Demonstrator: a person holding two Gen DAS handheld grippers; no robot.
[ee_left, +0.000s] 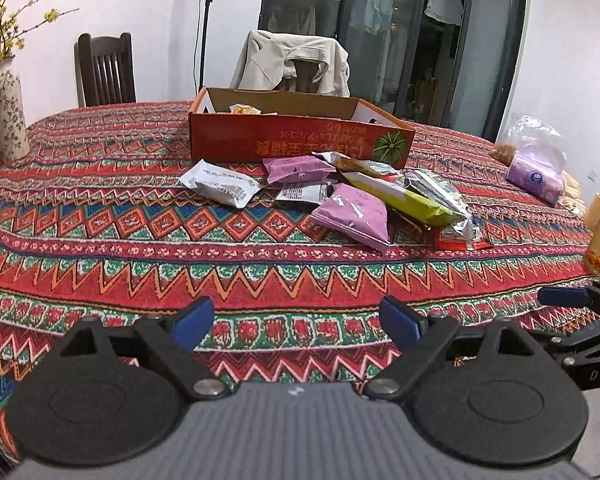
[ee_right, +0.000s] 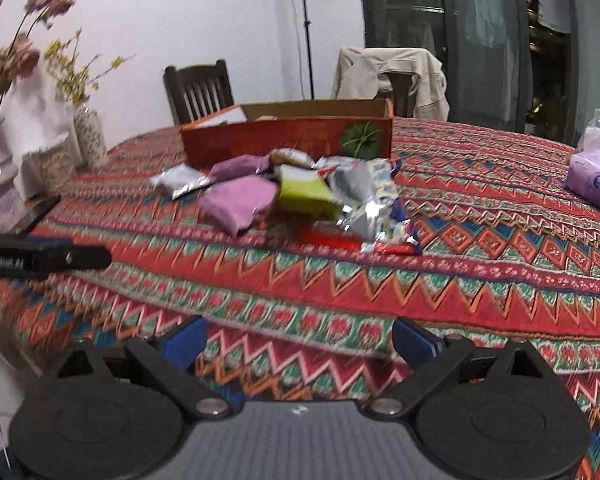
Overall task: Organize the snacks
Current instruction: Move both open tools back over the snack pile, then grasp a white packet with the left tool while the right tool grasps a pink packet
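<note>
Both tongs, left (ee_left: 296, 322) and right (ee_right: 298, 340), spread empty short of the snacks (ee_left: 352, 196), whose slick overlapping wrappers risk slipping or double grabs.

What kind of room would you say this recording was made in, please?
Most likely a home dining room. A table under a patterned tablecloth has wooden dining chairs around it, one draped with a jacket, and a vase of flowers stands at its edge.
</note>
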